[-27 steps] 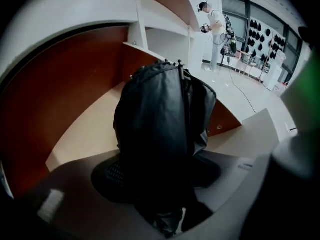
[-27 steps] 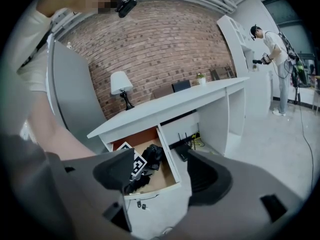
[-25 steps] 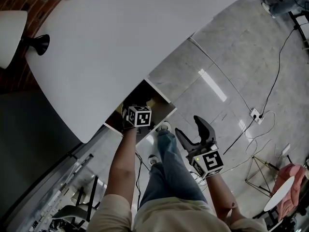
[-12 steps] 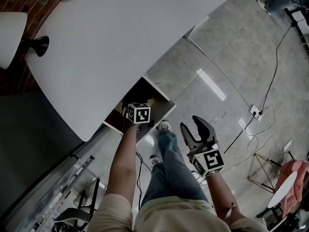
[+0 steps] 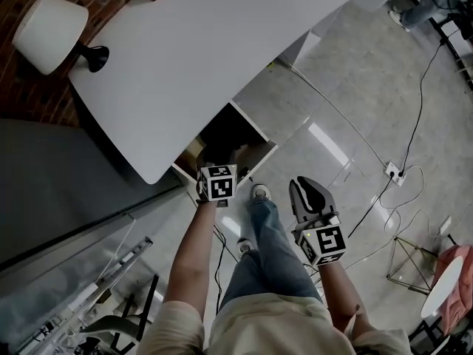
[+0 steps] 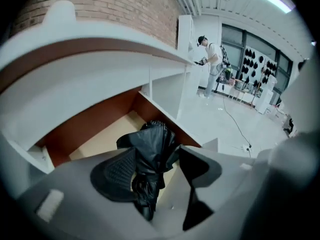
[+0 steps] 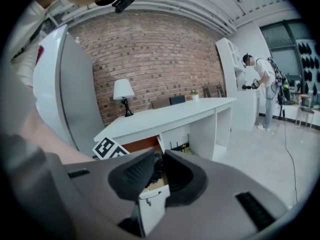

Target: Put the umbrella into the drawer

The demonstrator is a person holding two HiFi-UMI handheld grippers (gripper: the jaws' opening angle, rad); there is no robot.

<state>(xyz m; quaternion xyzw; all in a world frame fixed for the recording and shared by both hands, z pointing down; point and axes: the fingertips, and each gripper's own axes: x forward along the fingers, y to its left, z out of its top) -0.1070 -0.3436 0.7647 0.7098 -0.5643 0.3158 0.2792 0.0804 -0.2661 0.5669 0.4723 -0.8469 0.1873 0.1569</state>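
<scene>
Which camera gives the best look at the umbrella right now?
The left gripper view: the black folded umbrella fills the middle, close up, reaching into the open drawer. The right gripper view shows only a small dark scrap of it in the drawer; in the head view it is lost in the drawer's dark inside.

White lamp on desk; black cable across floor; brick wall behind.

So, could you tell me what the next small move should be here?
Probably bring the right gripper, its jaws closing on nothing, to the drawer and push it shut: the umbrella lies inside, and the drawer stands open.
</scene>
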